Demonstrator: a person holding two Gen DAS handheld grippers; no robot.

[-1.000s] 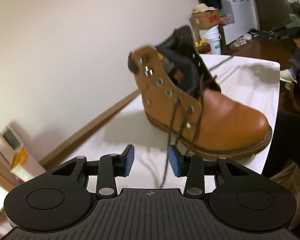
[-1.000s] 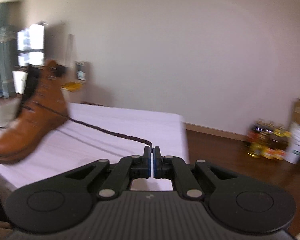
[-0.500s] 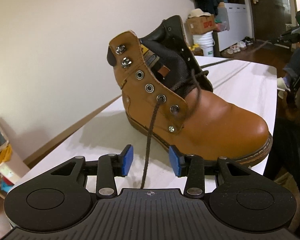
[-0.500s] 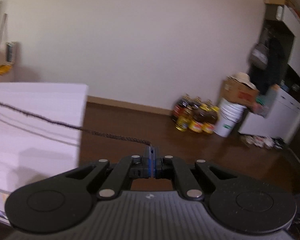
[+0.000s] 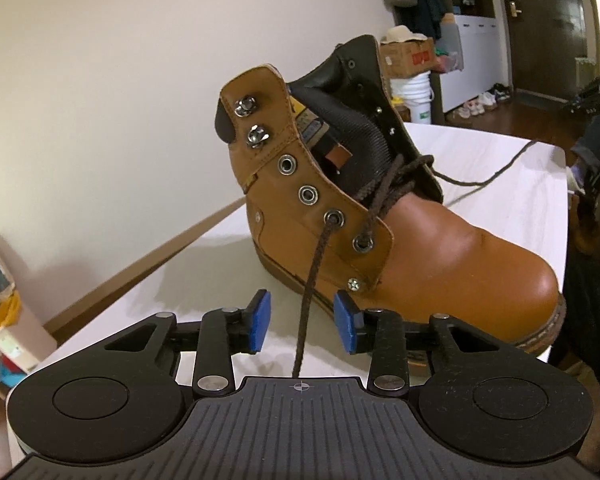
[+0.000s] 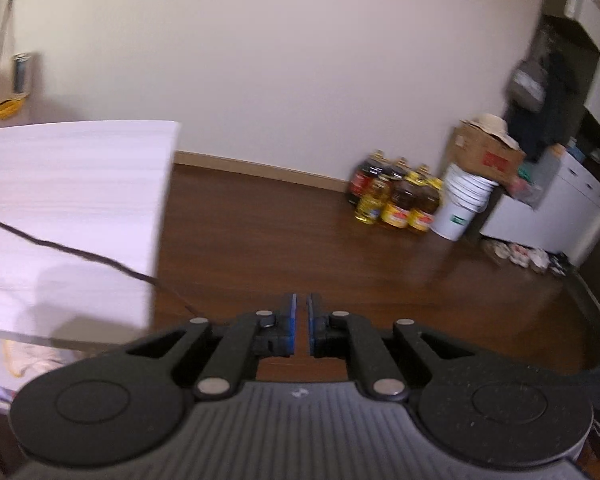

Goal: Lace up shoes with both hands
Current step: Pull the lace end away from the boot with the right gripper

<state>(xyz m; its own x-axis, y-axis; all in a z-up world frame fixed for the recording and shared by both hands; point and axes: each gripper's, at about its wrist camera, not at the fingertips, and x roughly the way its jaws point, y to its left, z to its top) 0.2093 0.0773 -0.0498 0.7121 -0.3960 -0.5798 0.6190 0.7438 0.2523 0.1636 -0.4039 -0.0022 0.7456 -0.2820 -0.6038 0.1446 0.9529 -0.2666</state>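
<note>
A tan leather boot (image 5: 428, 248) with a black tongue stands on the white table (image 5: 500, 184). A dark brown lace (image 5: 314, 276) comes out of a lower eyelet and hangs down between the pads of my left gripper (image 5: 302, 322), which is open close in front of the boot's side. The lace's other end (image 5: 496, 170) trails across the table to the right. My right gripper (image 6: 301, 324) is off the table's end, over the floor, its pads slightly apart and empty. The loose lace end (image 6: 80, 254) lies over the table edge to its left.
The table's corner and edge (image 6: 156, 240) are left of the right gripper, with brown floor beyond. Oil bottles (image 6: 396, 200), a white bucket (image 6: 464, 208) and a cardboard box (image 6: 484, 152) stand by the wall. A person's dark sleeve (image 5: 596, 152) is at the right.
My right gripper has opened slightly and let go of the lace, which now lies slack. My left gripper has moved closer to the boot, with the lace between its open pads.
</note>
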